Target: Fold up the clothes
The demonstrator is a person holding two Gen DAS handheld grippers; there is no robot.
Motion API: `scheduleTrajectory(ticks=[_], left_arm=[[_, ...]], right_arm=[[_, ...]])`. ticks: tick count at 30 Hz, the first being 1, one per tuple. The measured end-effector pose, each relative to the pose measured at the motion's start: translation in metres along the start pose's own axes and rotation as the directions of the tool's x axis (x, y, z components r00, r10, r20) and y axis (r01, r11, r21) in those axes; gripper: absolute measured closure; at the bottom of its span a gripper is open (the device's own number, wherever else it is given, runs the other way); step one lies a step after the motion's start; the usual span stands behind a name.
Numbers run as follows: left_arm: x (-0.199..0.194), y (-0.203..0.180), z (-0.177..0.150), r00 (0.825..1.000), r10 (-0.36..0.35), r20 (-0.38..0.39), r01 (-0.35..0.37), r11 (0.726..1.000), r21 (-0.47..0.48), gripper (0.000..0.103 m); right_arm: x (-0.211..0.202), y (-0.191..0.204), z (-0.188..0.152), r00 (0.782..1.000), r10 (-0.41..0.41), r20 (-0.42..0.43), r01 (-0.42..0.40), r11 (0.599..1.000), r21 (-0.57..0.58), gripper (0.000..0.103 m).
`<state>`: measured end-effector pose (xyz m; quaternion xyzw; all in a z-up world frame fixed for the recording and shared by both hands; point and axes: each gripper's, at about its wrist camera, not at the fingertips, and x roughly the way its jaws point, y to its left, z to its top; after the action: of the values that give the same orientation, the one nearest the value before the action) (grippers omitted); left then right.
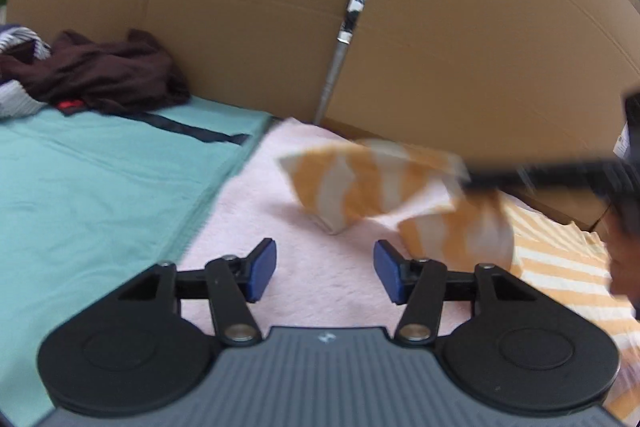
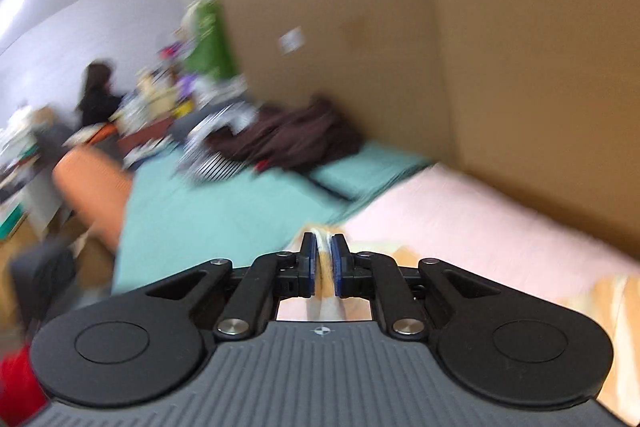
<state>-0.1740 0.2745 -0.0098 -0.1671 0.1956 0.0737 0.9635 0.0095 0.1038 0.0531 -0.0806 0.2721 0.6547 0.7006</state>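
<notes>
An orange-and-white striped garment [image 1: 376, 187] hangs lifted over the pink blanket [image 1: 320, 267], with part of it still lying flat at the right [image 1: 560, 267]. My right gripper [image 1: 472, 181] enters from the right, blurred, and is shut on its raised edge. In the right wrist view the right gripper [image 2: 325, 247] pinches a strip of the striped fabric [image 2: 325, 267] between its blue pads. My left gripper [image 1: 325, 267] is open and empty, low over the pink blanket, just in front of the hanging cloth.
A teal cloth [image 1: 100, 187] covers the left side, with a dark maroon clothes pile [image 1: 104, 75] and a striped item [image 1: 16, 99] at its back. Tall cardboard walls [image 1: 240, 7] close off the back. A person's arm [image 2: 96, 187] shows at the left.
</notes>
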Motion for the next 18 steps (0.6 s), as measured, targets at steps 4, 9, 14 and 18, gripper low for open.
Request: scheduleTrajectory(ticks=[4, 9, 14, 18], left_arm=[[-0.025, 0.007, -0.009, 0.992, -0.121, -0.020, 0.119, 0.988, -0.094, 0.047], [-0.022, -0.003, 0.002, 0.999, -0.035, -0.019, 0.033, 0.997, -0.076, 0.045], [0.013, 0.002, 0.027, 0.991, 0.120, -0.059, -0.122, 0.992, -0.030, 0.045], [0.048, 0.003, 0.044, 0.985, 0.099, -0.140, -0.092, 0.994, 0.058, 0.042]], right_arm=[[-0.020, 0.033, -0.053, 0.990, 0.013, -0.143, -0.033, 0.989, -0.141, 0.085], [-0.051, 0.028, -0.070, 0.961, -0.274, -0.044, 0.267, 0.956, -0.123, 0.070], [-0.076, -0.018, -0.085, 0.791, -0.604, -0.098, 0.611, 0.789, 0.065, 0.068], [-0.112, -0.034, -0.119, 0.757, -0.647, -0.096, 0.653, 0.741, 0.154, 0.064]])
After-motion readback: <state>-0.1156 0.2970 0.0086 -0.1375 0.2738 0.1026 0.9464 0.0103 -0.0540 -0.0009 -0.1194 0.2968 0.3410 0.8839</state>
